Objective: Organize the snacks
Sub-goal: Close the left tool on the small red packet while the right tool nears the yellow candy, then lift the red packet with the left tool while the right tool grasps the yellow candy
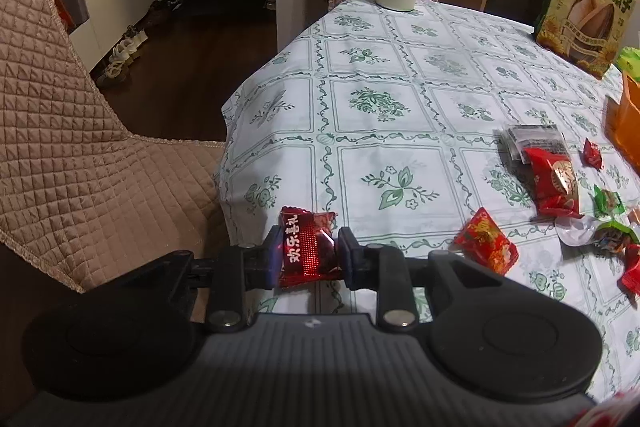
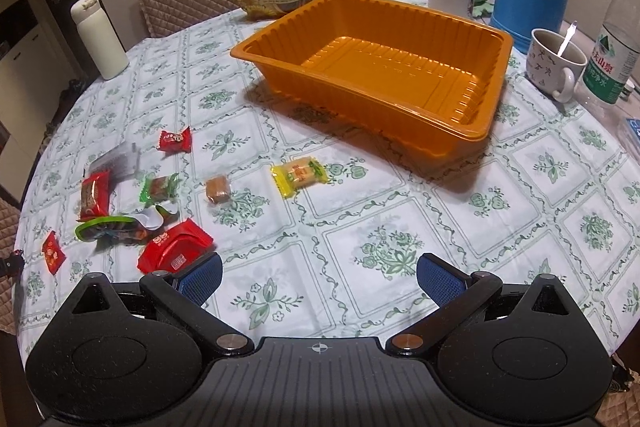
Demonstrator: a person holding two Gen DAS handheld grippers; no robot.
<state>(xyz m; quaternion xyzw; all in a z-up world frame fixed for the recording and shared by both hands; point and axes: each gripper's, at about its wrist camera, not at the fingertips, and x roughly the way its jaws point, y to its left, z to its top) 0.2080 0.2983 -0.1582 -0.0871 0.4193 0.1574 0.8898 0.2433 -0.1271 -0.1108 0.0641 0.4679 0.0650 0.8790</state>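
Inspector: Grip noted: your left gripper clamps the red candy packet by its middle, above the table edge.

Operator: Next?

Inspector: Carry it level to the empty orange tray; your right gripper hangs spread, holding nothing.

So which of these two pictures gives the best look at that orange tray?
The right wrist view. There the orange tray sits whole near the middle of the picture, with all four ribbed walls and its bare floor visible, nothing inside. The left wrist view catches only a sliver of it cut off at the right edge.
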